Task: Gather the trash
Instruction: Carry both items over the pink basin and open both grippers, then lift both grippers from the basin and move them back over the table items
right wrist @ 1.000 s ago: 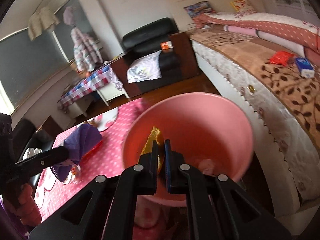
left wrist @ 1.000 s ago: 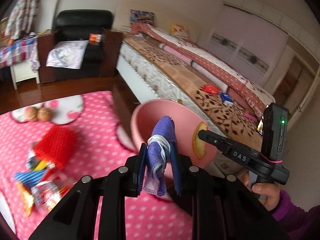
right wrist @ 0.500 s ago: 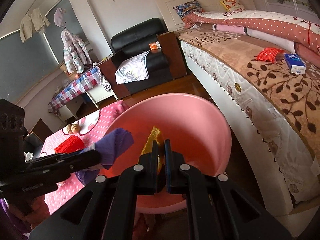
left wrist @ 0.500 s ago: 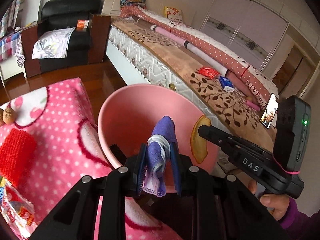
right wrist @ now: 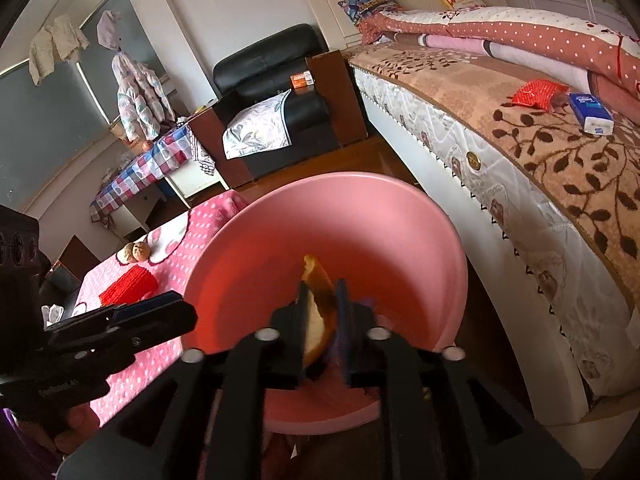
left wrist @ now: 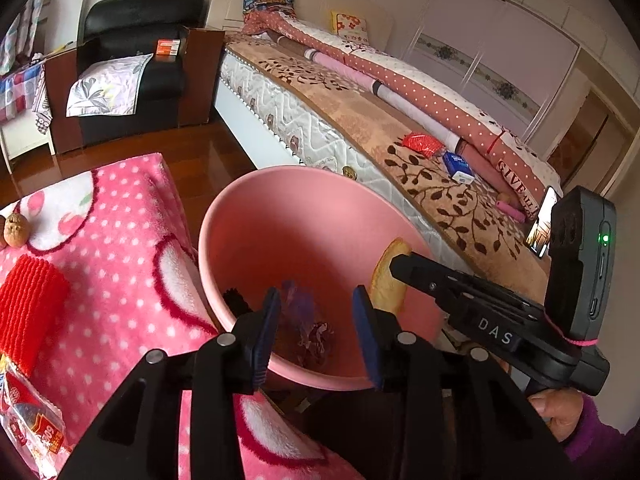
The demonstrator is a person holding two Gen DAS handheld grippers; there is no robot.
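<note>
A pink bin point(left wrist: 280, 204) point(right wrist: 420, 240) stands between the pink dotted table point(left wrist: 120, 260) and the bed. My left gripper point(left wrist: 316, 332) is open and empty over the bin's near rim. A purple wrapper point(left wrist: 304, 312) lies inside the bin below it, blurred. My right gripper point(right wrist: 322, 312) holds a yellow-orange peel point(right wrist: 316, 320) between its jaws over the bin; the jaws stand slightly apart. The peel also shows in the left wrist view point(left wrist: 386, 276).
On the table lie a red knitted thing point(left wrist: 28, 312), walnuts point(left wrist: 16, 228) and snack wrappers point(left wrist: 32, 420). The bed point(left wrist: 400, 132) holds a red packet point(left wrist: 420, 144) and a blue box point(left wrist: 458, 166). A black armchair point(left wrist: 136, 60) stands behind.
My left gripper opened and the purple wrapper dropped into the bin. The right gripper's jaws parted a little around the peel and both grippers moved closer over the bin.
</note>
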